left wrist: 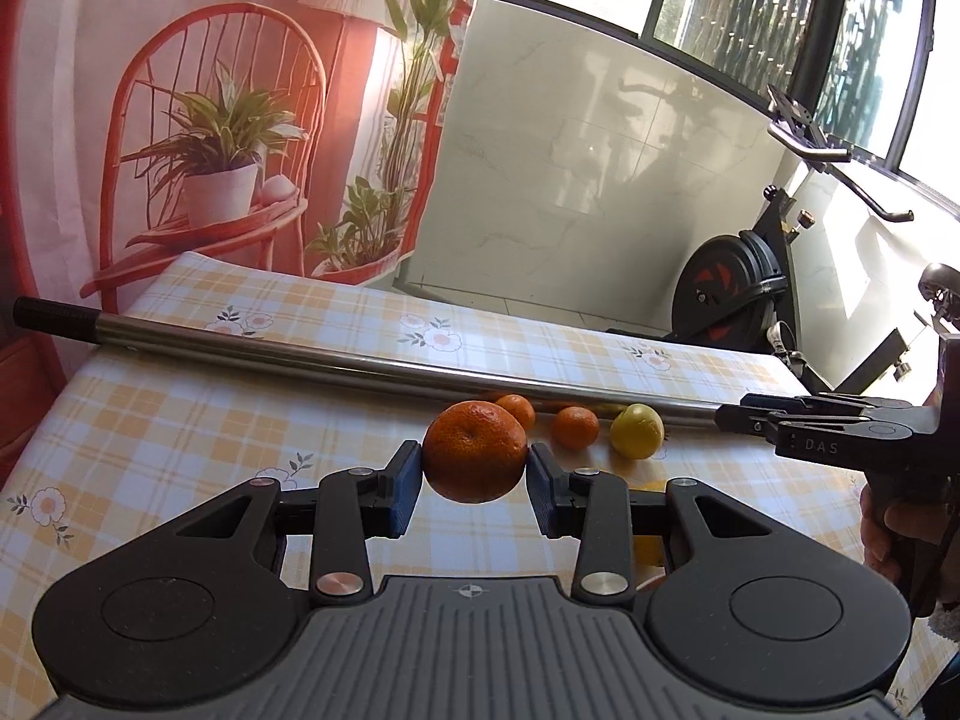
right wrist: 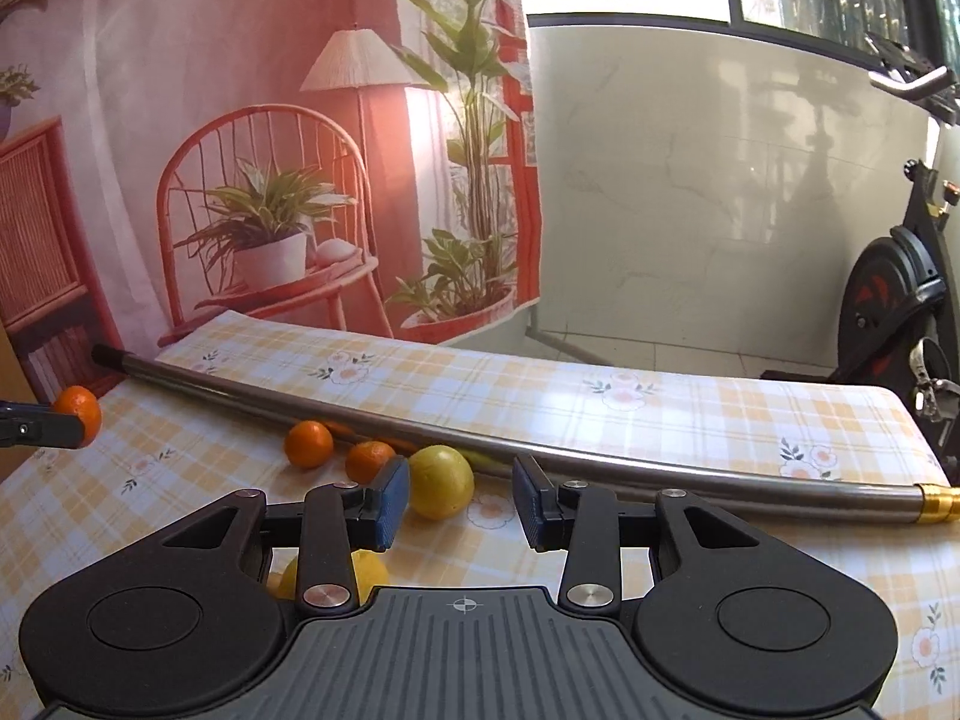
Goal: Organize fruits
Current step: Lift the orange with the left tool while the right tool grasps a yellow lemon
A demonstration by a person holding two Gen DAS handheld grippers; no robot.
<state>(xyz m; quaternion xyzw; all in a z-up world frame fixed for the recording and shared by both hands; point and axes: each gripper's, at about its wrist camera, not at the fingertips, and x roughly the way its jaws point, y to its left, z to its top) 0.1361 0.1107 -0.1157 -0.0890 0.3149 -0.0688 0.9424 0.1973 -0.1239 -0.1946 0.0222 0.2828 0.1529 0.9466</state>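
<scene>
Fruit inspected on a checked worktop (right wrist: 660, 420) crossed by a long metal pole (right wrist: 540, 459).

Held item: one large orange (left wrist: 474, 451), clamped between the blue pads of the left tool (left wrist: 474, 483) and lifted clear of the cloth. The pads bear on its widest part, left and right of the stem dimple.

Handling, as judged: round, light, firm under a loose, dimpled skin that gives a little. It could roll or twist out of a grip set off its middle, and hard squeezing would bruise it. Best taken across the widest part, as now.

Right tool (right wrist: 462, 504): jaws apart, nothing between them. It hovers just in front of a yellow fruit (right wrist: 441, 482) without touching it.

Count on the worktop, near side of the pole:
- small oranges: two (right wrist: 308, 444) (right wrist: 370, 461), close together, the second just beside the yellow fruit;
- yellow fruit by the pole: one;
- a further yellow fruit (right wrist: 366, 576), mostly hidden under the right tool: one.

Orange fruit total three, yellow two. Glints of colour behind the pole may be reflections; cannot tell.
</scene>
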